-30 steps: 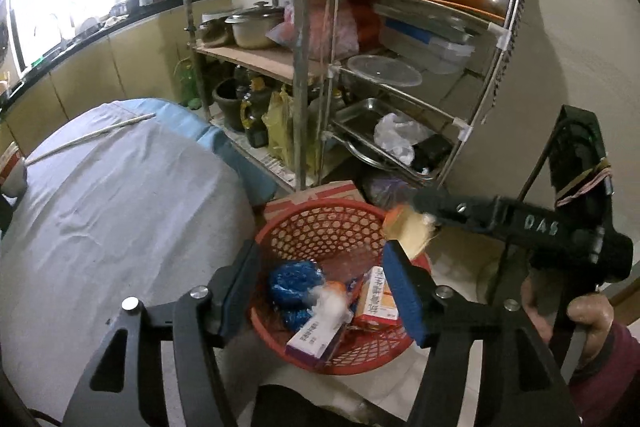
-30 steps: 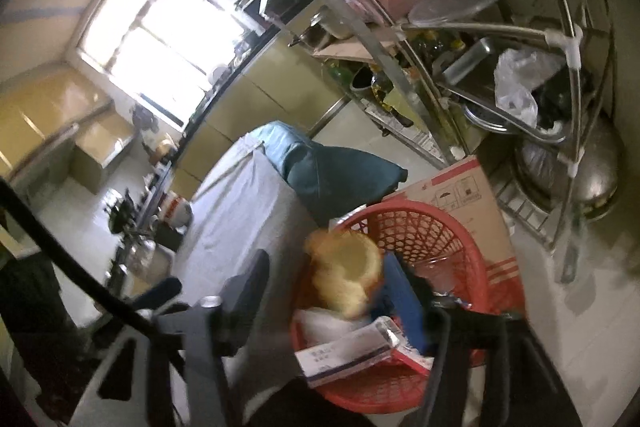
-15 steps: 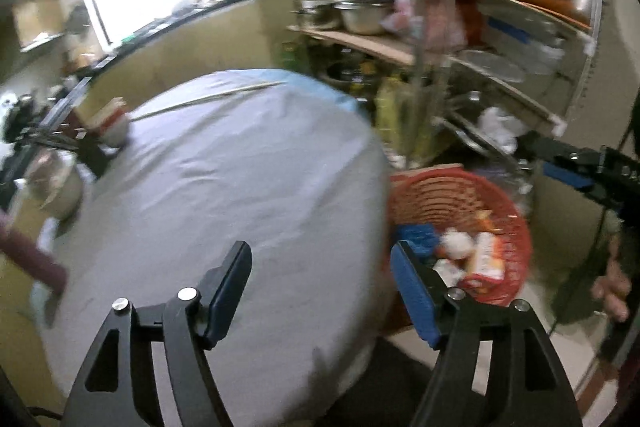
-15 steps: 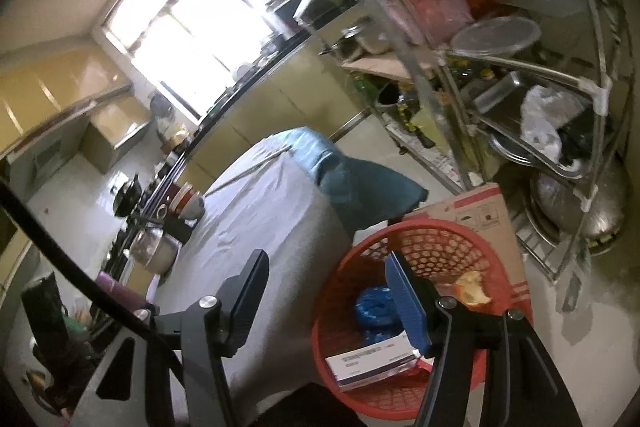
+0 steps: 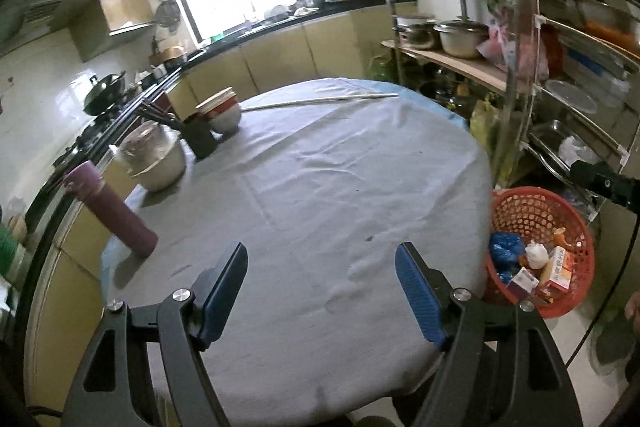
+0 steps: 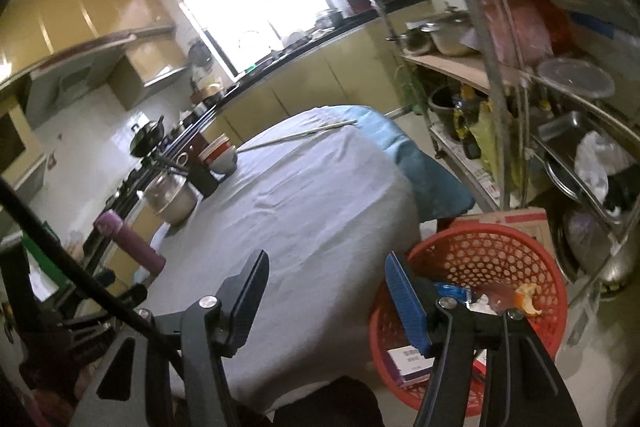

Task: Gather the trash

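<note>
A red mesh basket (image 5: 576, 223) stands on the floor right of the round table; it also shows in the right wrist view (image 6: 516, 247). It holds a blue wrapper (image 5: 506, 247), small boxes (image 5: 558, 271) and an apple core (image 6: 530, 301). My left gripper (image 5: 322, 283) is open and empty above the table's near part. My right gripper (image 6: 326, 291) is open and empty over the table's edge beside the basket.
The table wears a grey cloth (image 5: 320, 179). At its far left stand a purple flask (image 5: 116, 211), a lidded bowl (image 5: 156, 163), a black holder (image 5: 198, 137) and stacked bowls (image 5: 222, 111). Chopsticks (image 5: 320, 101) lie at the far edge. A metal rack (image 5: 532, 67) stands right.
My right gripper opened and dropped the apple core into the basket. Both grippers swung left from the basket toward the table.
</note>
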